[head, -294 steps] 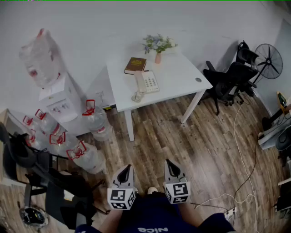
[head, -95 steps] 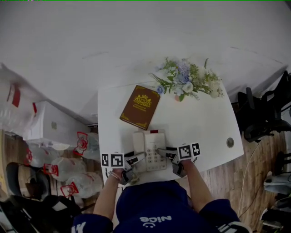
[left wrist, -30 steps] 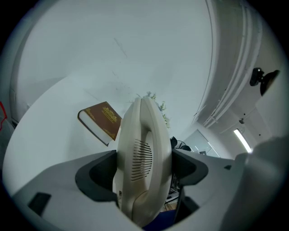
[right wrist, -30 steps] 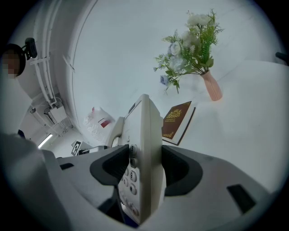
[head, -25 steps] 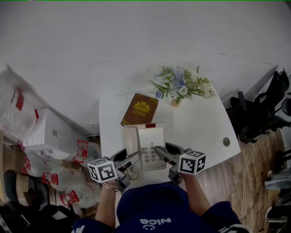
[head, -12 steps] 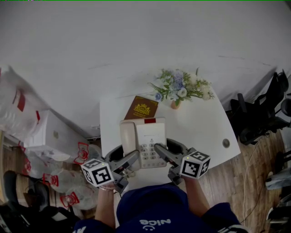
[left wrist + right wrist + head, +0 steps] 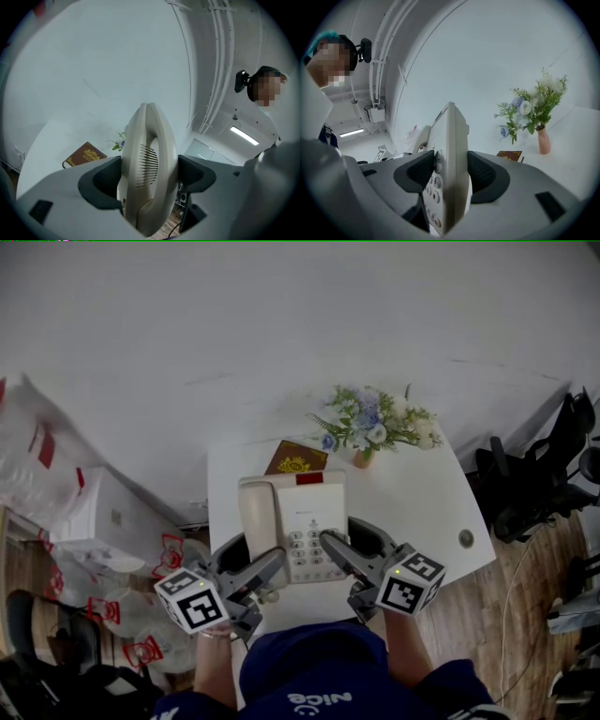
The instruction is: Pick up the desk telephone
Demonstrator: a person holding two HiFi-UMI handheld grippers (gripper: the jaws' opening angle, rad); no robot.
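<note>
With my left gripper (image 7: 251,559) jaws clamped across the handset (image 7: 149,164) and my right gripper (image 7: 349,542) jaws pinching the keypad edge, I hold the desk telephone (image 7: 300,521) mid-frame above the counter (image 7: 412,493) — book (image 7: 296,463) and flowers (image 7: 375,423) beyond it.

Showing smooth cream plastic with a soft shine on the desk telephone (image 7: 295,521), and fine moulded slits on one side. Showing dark, matt, finely grained pads (image 7: 487,174), rubber-like, set into grey matt plastic bodies on the right gripper (image 7: 342,545) and the left gripper (image 7: 258,563). Looking smooth, white and matt on the table (image 7: 412,502). Carrying gold stamping on the brown cover of the book (image 7: 295,462). Shining slightly on the wood planks of the floor (image 7: 525,568).
</note>
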